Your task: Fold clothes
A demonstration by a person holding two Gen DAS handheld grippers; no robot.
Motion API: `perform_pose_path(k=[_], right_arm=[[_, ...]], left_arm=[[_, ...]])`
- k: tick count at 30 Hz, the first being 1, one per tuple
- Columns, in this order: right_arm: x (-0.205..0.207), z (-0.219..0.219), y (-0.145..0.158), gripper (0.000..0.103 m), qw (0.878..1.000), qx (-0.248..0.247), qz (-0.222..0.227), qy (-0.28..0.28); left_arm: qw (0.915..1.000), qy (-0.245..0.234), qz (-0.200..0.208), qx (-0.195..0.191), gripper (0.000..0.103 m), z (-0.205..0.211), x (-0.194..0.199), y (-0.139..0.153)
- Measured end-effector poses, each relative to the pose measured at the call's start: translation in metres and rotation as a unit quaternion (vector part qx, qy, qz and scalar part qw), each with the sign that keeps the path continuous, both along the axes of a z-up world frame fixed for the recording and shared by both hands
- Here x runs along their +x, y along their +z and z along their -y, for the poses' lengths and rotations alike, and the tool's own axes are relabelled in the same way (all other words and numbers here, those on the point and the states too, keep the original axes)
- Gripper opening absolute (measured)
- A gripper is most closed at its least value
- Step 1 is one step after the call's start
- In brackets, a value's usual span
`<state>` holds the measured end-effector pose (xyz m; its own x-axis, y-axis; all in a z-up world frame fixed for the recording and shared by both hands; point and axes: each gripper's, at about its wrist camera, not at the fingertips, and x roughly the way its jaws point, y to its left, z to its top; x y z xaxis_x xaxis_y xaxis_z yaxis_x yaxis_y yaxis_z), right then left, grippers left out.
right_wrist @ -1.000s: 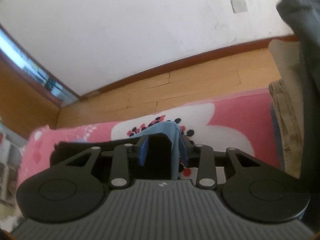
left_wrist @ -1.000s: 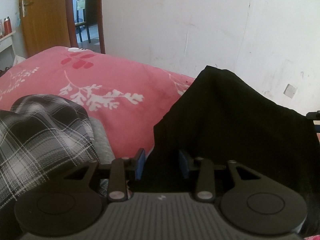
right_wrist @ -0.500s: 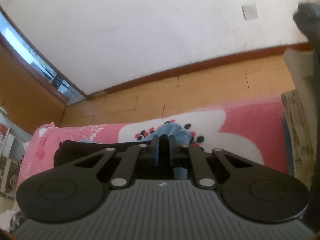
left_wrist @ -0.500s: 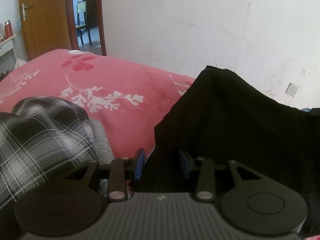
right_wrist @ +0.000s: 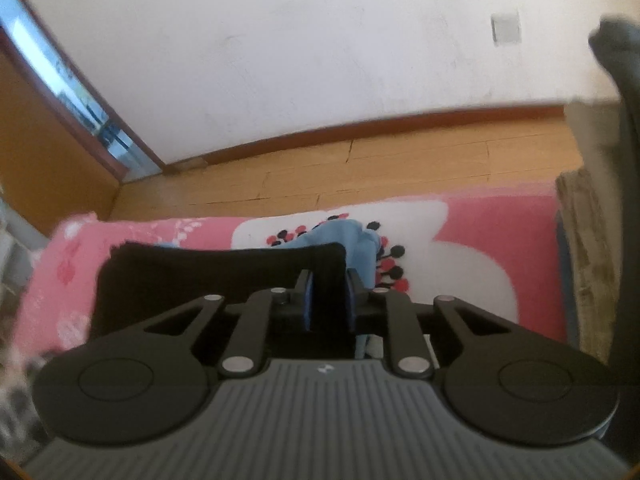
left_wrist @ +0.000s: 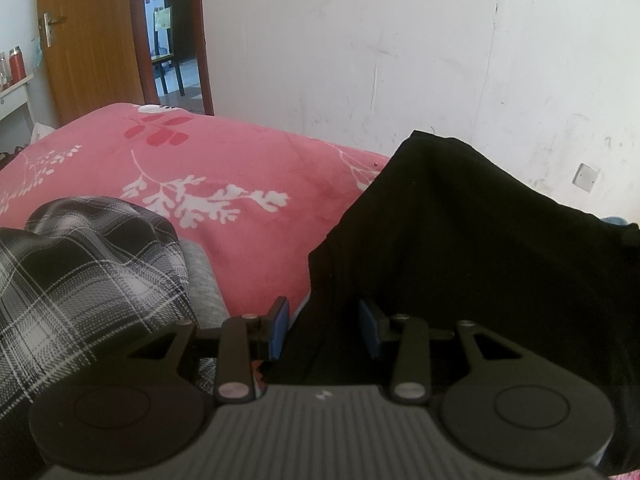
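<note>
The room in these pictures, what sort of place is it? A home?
Most likely a bedroom in a home: a bed under a pink floral blanket with clothes on it, such as a plaid garment, plus a wooden door and a wood floor.

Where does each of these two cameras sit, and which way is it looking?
Left wrist view: sits on the left gripper, looking forward and down along its jaws, which straddle the black garment; beyond lie the pink bedspread, a plaid garment and a doorway.
Right wrist view: sits on the right gripper, jaws narrow around a black garment edge; ahead are a blue cloth, pink bedspread and wooden floor.
No hand or sleeve shows in either view.
Both share the white wall, bedspread and black fabric.
</note>
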<state>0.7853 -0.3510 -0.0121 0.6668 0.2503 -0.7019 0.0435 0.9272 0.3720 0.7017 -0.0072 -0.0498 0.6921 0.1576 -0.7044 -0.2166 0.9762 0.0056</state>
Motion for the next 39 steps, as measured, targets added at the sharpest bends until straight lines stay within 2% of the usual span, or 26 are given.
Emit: perform_pose_path(k=[4,10,20,26,29,33,34,35,36,39], right_arm=[[-0.01,-0.019,0.002,0.016,0.997,-0.065,0.035,0.035],[-0.011,-0.026,0.003,0.016,0.991,-0.116,0.057,0.043],[-0.023,-0.047,0.006,0.016,0.969,-0.207,0.107,0.084],[-0.029,-0.055,0.003,0.025,0.957,-0.245,0.114,0.101],[-0.028,-0.056,0.001,0.027,0.958,-0.245,0.108,0.099],[-0.017,-0.042,-0.001,0.027,0.973,-0.198,0.088,0.073],[-0.014,-0.037,-0.001,0.025,0.978,-0.18,0.083,0.063],[-0.012,-0.03,-0.001,0.011,0.983,-0.157,0.079,0.05],[-0.009,-0.024,0.0,0.005,0.988,-0.133,0.074,0.038],[-0.006,-0.009,0.004,0.004,0.994,-0.076,0.078,0.01]], left_arm=[[1.0,-0.001,-0.001,0.001,0.041,0.0,0.001,0.0],[1.0,-0.001,0.0,0.003,0.041,0.001,0.001,-0.001],[0.9999,-0.002,0.001,0.01,0.042,0.002,0.001,-0.002],[0.9999,-0.002,0.001,0.011,0.042,0.002,0.0,-0.002],[0.9999,-0.002,0.001,0.011,0.042,0.002,0.0,-0.002],[0.9999,-0.002,0.002,0.014,0.043,0.003,0.0,-0.003],[0.9999,-0.001,0.003,0.015,0.043,0.003,0.0,-0.003],[0.9999,-0.001,0.003,0.016,0.043,0.003,0.0,-0.003],[0.9998,0.0,0.003,0.017,0.043,0.003,0.0,-0.003],[0.9998,0.001,0.005,0.02,0.043,0.005,0.0,-0.003]])
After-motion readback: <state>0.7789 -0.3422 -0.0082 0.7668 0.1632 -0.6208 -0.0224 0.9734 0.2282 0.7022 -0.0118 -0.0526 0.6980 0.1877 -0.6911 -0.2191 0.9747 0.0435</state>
